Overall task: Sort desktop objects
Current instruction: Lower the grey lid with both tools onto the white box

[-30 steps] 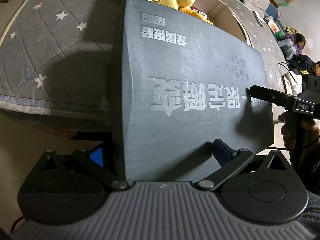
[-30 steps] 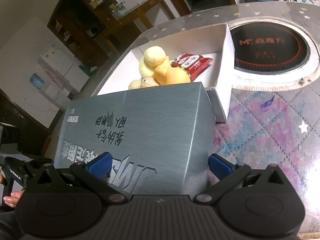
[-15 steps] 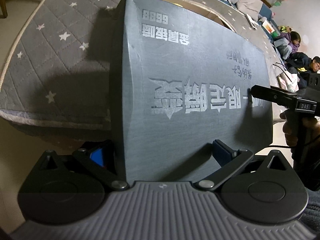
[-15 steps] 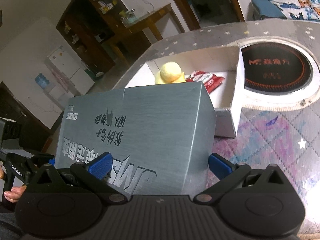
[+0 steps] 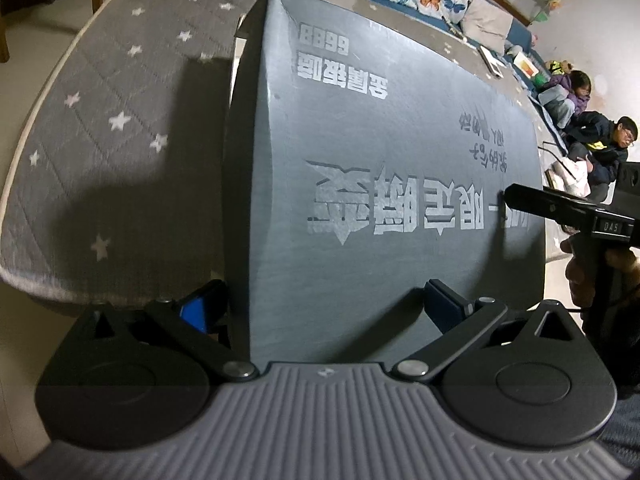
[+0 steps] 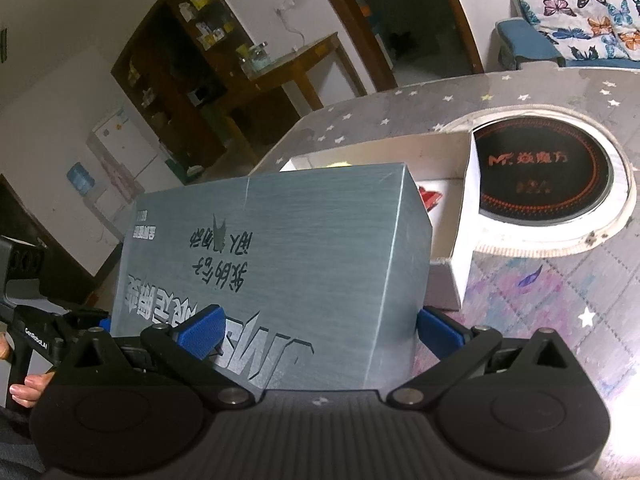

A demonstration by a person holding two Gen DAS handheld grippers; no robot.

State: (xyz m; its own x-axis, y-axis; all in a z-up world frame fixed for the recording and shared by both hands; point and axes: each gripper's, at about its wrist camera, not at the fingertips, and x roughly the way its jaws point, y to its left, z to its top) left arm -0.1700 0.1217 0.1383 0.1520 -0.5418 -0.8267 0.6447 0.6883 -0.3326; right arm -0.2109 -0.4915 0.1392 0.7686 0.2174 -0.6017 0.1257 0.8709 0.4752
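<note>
A large grey box lid (image 5: 380,168) with silver lettering is held between both grippers above the white box (image 6: 466,216). It also shows in the right wrist view (image 6: 288,264). My left gripper (image 5: 320,308) is shut on the lid's near edge. My right gripper (image 6: 320,328) is shut on its other end, and it shows at the right in the left wrist view (image 5: 560,208). The lid hides most of the white box; a red snack packet (image 6: 430,196) and a sliver of yellow toy (image 6: 338,165) show inside.
A grey star-patterned tablecloth (image 5: 120,112) covers the round table. A round black induction hob (image 6: 540,176) sits in the table beside the white box. Two people (image 5: 600,144) sit on the floor at the right. A sofa with butterfly cushions (image 6: 580,20) stands behind the table.
Both grippers have carried the lid forward and lower over the white box. The yellow toy and snacks are now almost fully hidden behind the lid.
</note>
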